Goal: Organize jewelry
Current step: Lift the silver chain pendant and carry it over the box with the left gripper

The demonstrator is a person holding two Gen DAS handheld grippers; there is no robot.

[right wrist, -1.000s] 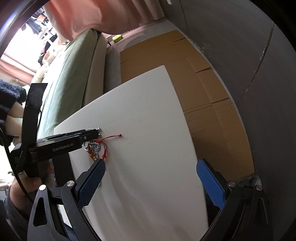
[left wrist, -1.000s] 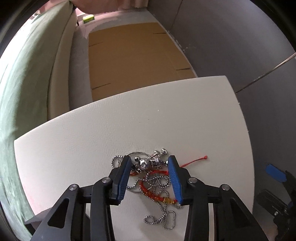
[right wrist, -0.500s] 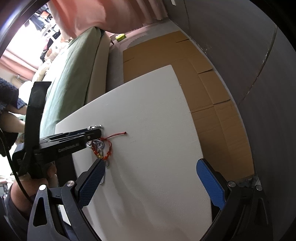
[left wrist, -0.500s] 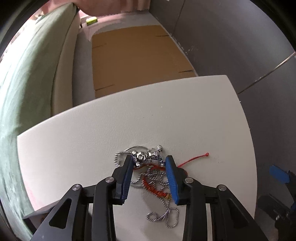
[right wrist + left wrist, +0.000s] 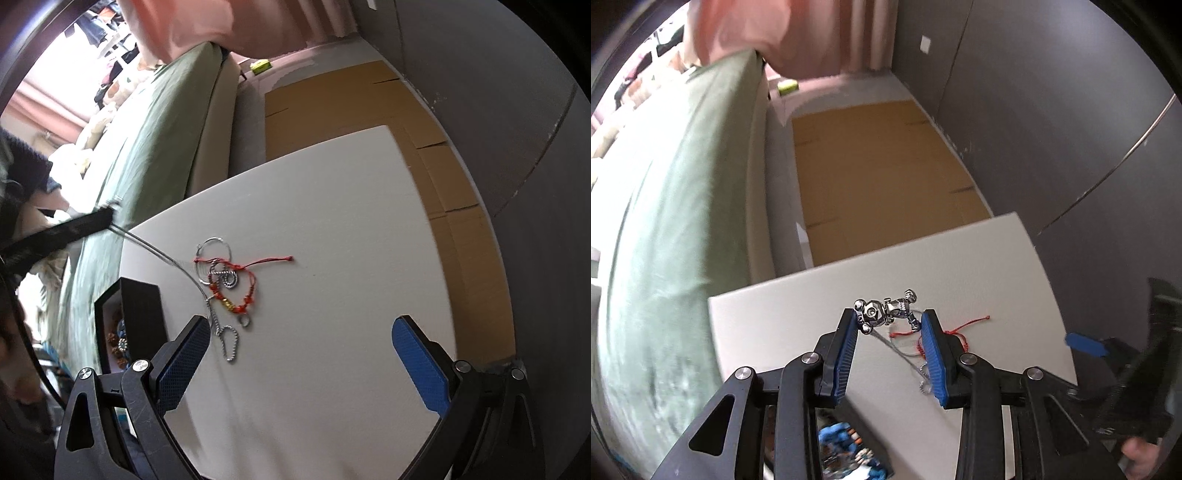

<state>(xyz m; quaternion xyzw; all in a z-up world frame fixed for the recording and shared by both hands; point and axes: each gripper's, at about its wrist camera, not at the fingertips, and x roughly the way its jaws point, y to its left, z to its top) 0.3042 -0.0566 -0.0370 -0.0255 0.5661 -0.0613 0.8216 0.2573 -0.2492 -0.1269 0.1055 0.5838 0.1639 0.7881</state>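
My left gripper [image 5: 888, 319] is shut on a silver robot-figure pendant [image 5: 886, 310] and holds it above the white table [image 5: 783, 317]. Its chain [image 5: 162, 254] stretches taut down to the jewelry pile. The pile holds a red beaded string bracelet [image 5: 240, 273], a silver ring [image 5: 214, 247] and a ball chain [image 5: 227, 339]. The left gripper's finger [image 5: 74, 229] shows at the left of the right wrist view. My right gripper [image 5: 301, 354] is open and empty, just in front of the pile.
A black jewelry box [image 5: 129, 325] with pieces inside stands at the table's left edge. Beyond the table lie brown cardboard [image 5: 354, 99] on the floor, a green sofa [image 5: 676, 236] at the left and a grey wall [image 5: 1052, 110] at the right.
My left gripper closed on the robot pendant and lifted it up and left, pulling its chain out of the pile. The right gripper stayed open and moved closer to the pile.
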